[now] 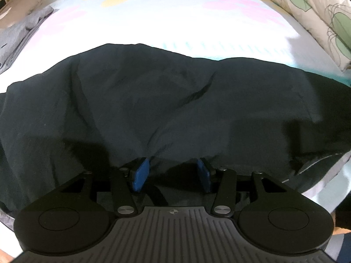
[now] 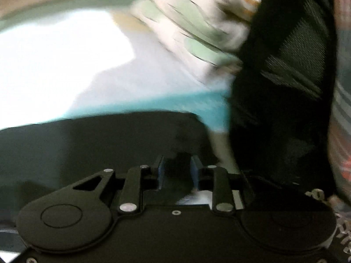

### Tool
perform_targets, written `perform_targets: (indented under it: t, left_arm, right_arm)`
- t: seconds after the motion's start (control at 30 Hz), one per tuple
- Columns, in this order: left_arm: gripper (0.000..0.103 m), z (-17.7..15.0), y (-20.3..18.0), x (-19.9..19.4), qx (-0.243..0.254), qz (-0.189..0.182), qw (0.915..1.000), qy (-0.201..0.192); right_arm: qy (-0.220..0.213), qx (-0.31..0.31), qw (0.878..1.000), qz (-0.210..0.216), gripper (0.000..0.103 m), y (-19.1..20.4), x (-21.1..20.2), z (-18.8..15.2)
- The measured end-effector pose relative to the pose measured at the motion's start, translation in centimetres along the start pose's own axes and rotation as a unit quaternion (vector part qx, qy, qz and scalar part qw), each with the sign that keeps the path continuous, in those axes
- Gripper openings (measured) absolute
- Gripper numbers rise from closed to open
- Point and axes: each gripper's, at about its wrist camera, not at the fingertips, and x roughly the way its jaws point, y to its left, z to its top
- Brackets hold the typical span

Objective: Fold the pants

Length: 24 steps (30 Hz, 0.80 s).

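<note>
Dark pants [image 1: 153, 100] lie spread and wrinkled across a pale floral bedsheet [image 1: 166, 26]. My left gripper [image 1: 173, 173] hovers at the pants' near edge with its blue pads [image 1: 140, 175] apart and nothing between them. In the blurred right wrist view the pants [image 2: 98, 140] lie low on the left, and a dark mesh fabric part [image 2: 285, 87] hangs upright at the right. My right gripper [image 2: 177, 171] is open with a narrower gap, over the dark cloth; no cloth is pinched between its pads.
A folded grey garment [image 1: 19, 37] lies at the left of the bed. A pillow with green leaf print [image 1: 311, 11] lies at the back right; it shows blurred in the right wrist view [image 2: 197, 22]. A teal stripe of sheet [image 2: 175, 105] runs behind the pants.
</note>
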Motion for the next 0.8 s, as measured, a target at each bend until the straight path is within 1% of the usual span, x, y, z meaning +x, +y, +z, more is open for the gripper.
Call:
perform_targets:
  t: [0.07,0.1,0.17,0.2,0.27,0.33,0.37,0.4,0.43,0.5,0.53,0.6,0.67,0.73,0.8]
  left_arm:
    - [0.048,-0.2,0.1,-0.2,0.001,-0.001,1.0000,0.000]
    - [0.048,-0.3,0.1,-0.4,0.003,0.000,1.0000,0.000]
    - [0.048,-0.5,0.1,-0.7,0.010,0.004,0.9999,-0.005]
    - [0.048,-0.6,0.1,-0.9,0.015,0.008,0.9998,-0.009]
    - [0.048,-0.9,0.0,-1.2,0.026,0.014,0.9994,-0.016]
    - [0.048,-1.0,0.0,-1.4,0.034,0.019,0.9991,-0.020]
    - [0.048,-1.1,-0.1,-1.4,0.037,0.019,0.9989,-0.020]
    - [0.048,-1.1,0.0,-1.4,0.039,0.019,0.9989,-0.020]
    - [0.048,-1.0,0.0,-1.3,0.039,0.018,0.9989,-0.018]
    - [0.048,-0.9,0.1,-1.2,0.036,0.015,0.9991,-0.016]
    - [0.048,-0.9,0.3,-1.3,0.034,0.013,0.9992,-0.016]
    - [0.048,-1.0,0.6,-1.5,0.031,0.011,0.9993,-0.015]
    - [0.048,-1.1,0.8,-1.8,0.026,0.010,0.9995,-0.016]
    - [0.048,-1.0,1.0,-1.6,0.024,0.008,0.9996,-0.016]
    - [0.048,-1.0,1.1,-1.6,0.022,0.008,0.9996,-0.016]
  right_arm:
    - [-0.025,-0.038,0.997,0.066,0.038,1.9,-1.4,-0.5]
    - [-0.036,-0.072,0.992,0.098,0.038,3.5,-2.3,-1.0]
    - [-0.052,-0.132,0.980,0.140,0.038,6.4,-3.4,-2.3]
    - [-0.058,-0.166,0.971,0.164,0.038,7.9,-3.9,-3.1]
    - [-0.059,-0.228,0.947,0.217,0.038,10.8,-4.7,-5.0]
    - [-0.057,-0.273,0.927,0.250,0.040,12.7,-5.0,-6.6]
    - [-0.057,-0.295,0.917,0.262,0.043,13.5,-5.2,-7.4]
    - [-0.061,-0.312,0.910,0.265,0.048,14.2,-5.2,-8.0]
    - [-0.067,-0.328,0.904,0.264,0.050,14.8,-5.3,-8.6]
    - [-0.081,-0.353,0.895,0.259,0.055,15.6,-5.4,-9.6]
    - [-0.086,-0.366,0.890,0.258,0.056,16.1,-5.4,-10.0]
    - [-0.088,-0.381,0.884,0.257,0.056,16.7,-5.2,-10.4]
    - [-0.100,-0.399,0.876,0.252,0.056,17.7,-5.4,-10.8]
    - [-0.117,-0.407,0.871,0.248,0.056,18.3,-5.9,-11.4]
    - [-0.125,-0.411,0.868,0.248,0.057,18.8,-6.0,-11.8]
